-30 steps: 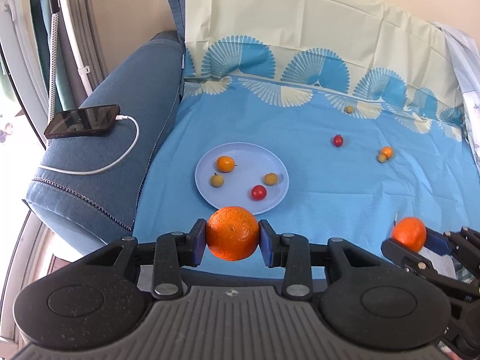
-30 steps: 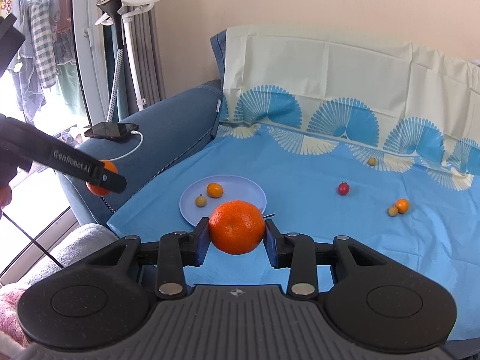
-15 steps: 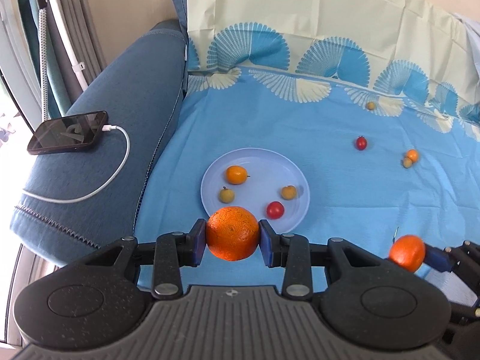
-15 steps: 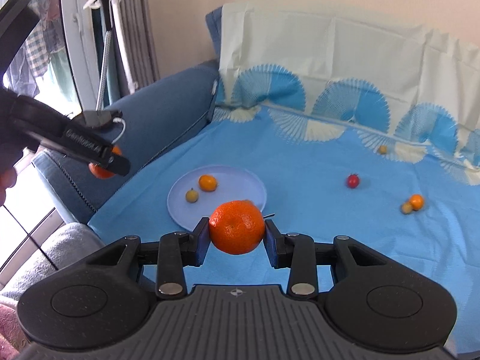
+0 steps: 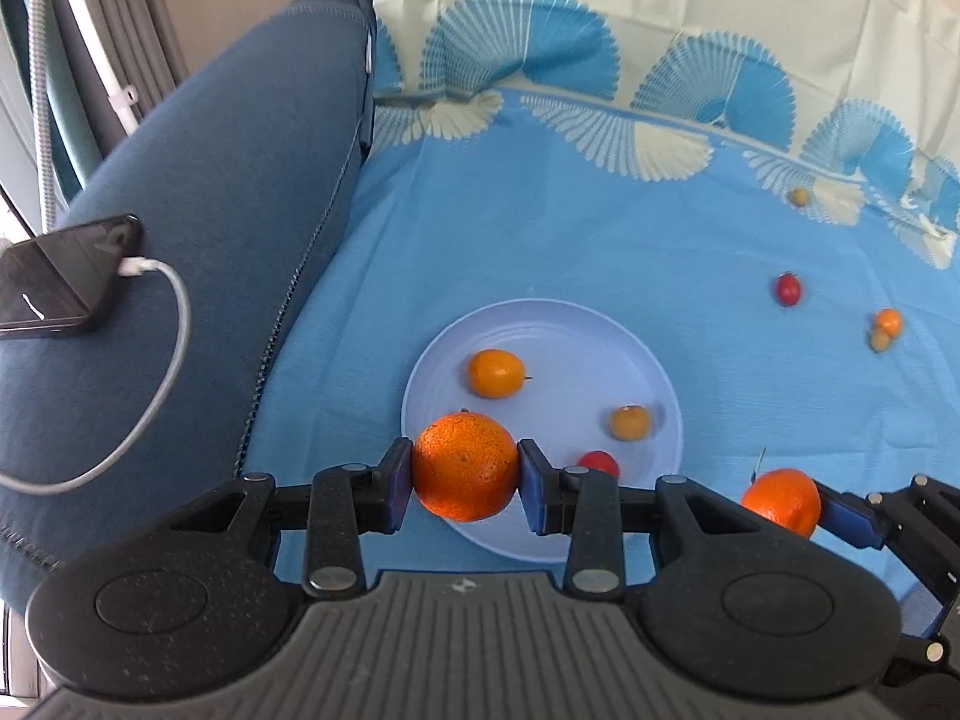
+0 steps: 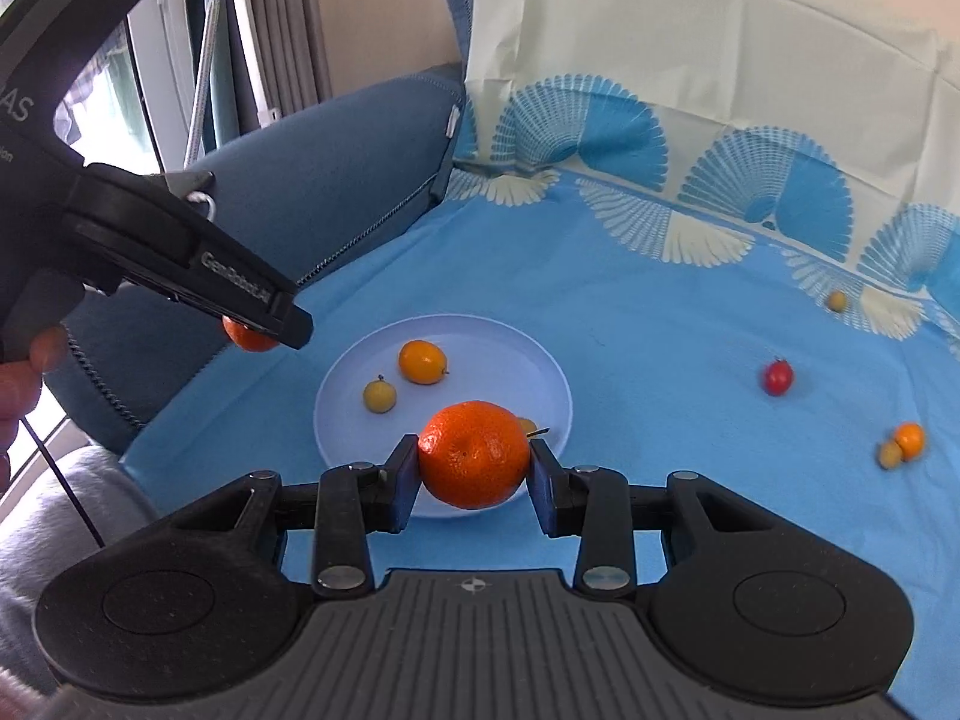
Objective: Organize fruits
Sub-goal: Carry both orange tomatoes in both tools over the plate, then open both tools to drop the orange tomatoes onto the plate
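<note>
A blue sofa (image 5: 198,228) is being covered over its seat by a blue cloth (image 5: 540,228) printed with pale fan shapes. A black phone (image 5: 57,276) is being charged through a white cable (image 5: 162,348) on the sofa armrest, well to the left of the plate.

A pale blue plate (image 5: 600,336) is lying on the cloth and serves here as the landmark. The left gripper (image 5: 465,474) is being held over the near left edge of the plate, its blue pads clamped on a large orange (image 5: 465,465). The right gripper (image 6: 474,468) is being held over the near edge of the plate (seen from its own camera), its pads likewise closed on a mandarin (image 6: 474,462).

On the plate, a kumquat (image 5: 495,373) is lying at the far left, a small yellow-orange fruit (image 5: 630,423) towards the right, and a cherry tomato (image 5: 597,462) at the near edge, partly hidden behind the left gripper's finger. A small yellow fruit (image 6: 380,396) is also being shown on the plate in the right wrist view.

Off the plate, to its right on the cloth, a second cherry tomato (image 5: 788,289) is lying alone; further right, a small orange fruit (image 5: 888,321) is touching a small greenish fruit (image 5: 879,340). Another small greenish fruit (image 5: 798,197) is lying far beyond the plate, near the fan print.
</note>
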`<state>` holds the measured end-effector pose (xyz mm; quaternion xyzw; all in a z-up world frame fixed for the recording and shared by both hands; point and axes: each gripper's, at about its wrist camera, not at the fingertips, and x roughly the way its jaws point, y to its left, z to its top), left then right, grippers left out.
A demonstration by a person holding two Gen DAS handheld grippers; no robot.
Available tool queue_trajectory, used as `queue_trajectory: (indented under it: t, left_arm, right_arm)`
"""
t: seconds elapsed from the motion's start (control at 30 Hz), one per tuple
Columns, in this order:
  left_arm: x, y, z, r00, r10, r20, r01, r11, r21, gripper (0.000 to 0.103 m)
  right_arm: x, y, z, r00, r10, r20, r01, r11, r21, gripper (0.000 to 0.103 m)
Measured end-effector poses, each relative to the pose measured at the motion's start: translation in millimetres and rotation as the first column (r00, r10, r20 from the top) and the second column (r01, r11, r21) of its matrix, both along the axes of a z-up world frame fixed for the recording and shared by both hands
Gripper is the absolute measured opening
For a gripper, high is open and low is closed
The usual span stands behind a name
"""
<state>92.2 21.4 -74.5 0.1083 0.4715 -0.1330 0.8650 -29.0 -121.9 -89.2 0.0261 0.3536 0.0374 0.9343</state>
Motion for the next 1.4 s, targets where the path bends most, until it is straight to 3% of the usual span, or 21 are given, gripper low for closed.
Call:
queue_trajectory:
  t: [0.27, 0.6, 0.63, 0.67, 0.7, 0.73, 0.77, 0.8, 0.87, 1.1, 1.4]
  left_arm:
    - [45, -12, -43, 0.998, 0.007, -0.060, -0.005, 0.999, 0.032, 0.041]
    - [75, -27, -81, 0.994, 0.007, -0.108, 0.000, 0.998, 0.068, 0.041]
    - [76, -28, -83, 0.994, 0.005, -0.110, 0.003, 0.997, 0.072, 0.043]
    - [77, -27, -83, 0.994, 0.000, -0.113, 0.008, 0.997, 0.072, 0.058]
    - [77, -27, -83, 0.993, -0.003, -0.117, 0.012, 0.998, 0.068, 0.071]
    - [76, -25, -80, 0.993, -0.003, -0.115, 0.009, 0.999, 0.052, 0.097]
    - [74, -23, -76, 0.995, 0.003, -0.101, 0.000, 1.000, 0.031, 0.102]
    - [70, -20, -71, 0.996, 0.011, -0.083, -0.010, 1.000, 0.014, 0.103]
    - [65, -19, -64, 0.997, 0.005, -0.080, -0.003, 1.000, 0.018, 0.103]
    - [20, -3, -33, 0.997, 0.055, -0.061, -0.049, 0.994, 0.095, 0.103]
    - [-67, 29, 22, 0.998, 0.067, -0.017, -0.066, 0.996, 0.055, 0.103]
  right_arm:
    - [57, 4, -33, 0.998, 0.032, -0.046, -0.033, 0.999, -0.034, 0.039]
    - [99, 9, -66, 0.994, 0.055, -0.095, -0.062, 0.995, -0.073, 0.039]
    - [102, 9, -69, 0.993, 0.057, -0.099, -0.064, 0.995, -0.073, 0.040]
    - [104, 10, -70, 0.993, 0.060, -0.105, -0.068, 0.995, -0.072, 0.040]
    - [107, 11, -71, 0.992, 0.066, -0.111, -0.074, 0.995, -0.070, 0.041]
    - [109, 11, -71, 0.991, 0.072, -0.113, -0.080, 0.995, -0.068, 0.043]
    - [109, 12, -70, 0.991, 0.077, -0.109, -0.085, 0.994, -0.066, 0.059]
    - [108, 12, -68, 0.991, 0.083, -0.101, -0.090, 0.994, -0.068, 0.075]
    - [102, 13, -61, 0.994, 0.081, -0.079, -0.087, 0.993, -0.082, 0.087]
    - [55, 12, -26, 0.995, -0.007, -0.100, 0.003, 0.999, -0.037, 0.093]
    - [-34, 12, 31, 0.988, -0.151, -0.011, 0.151, 0.989, -0.011, 0.098]
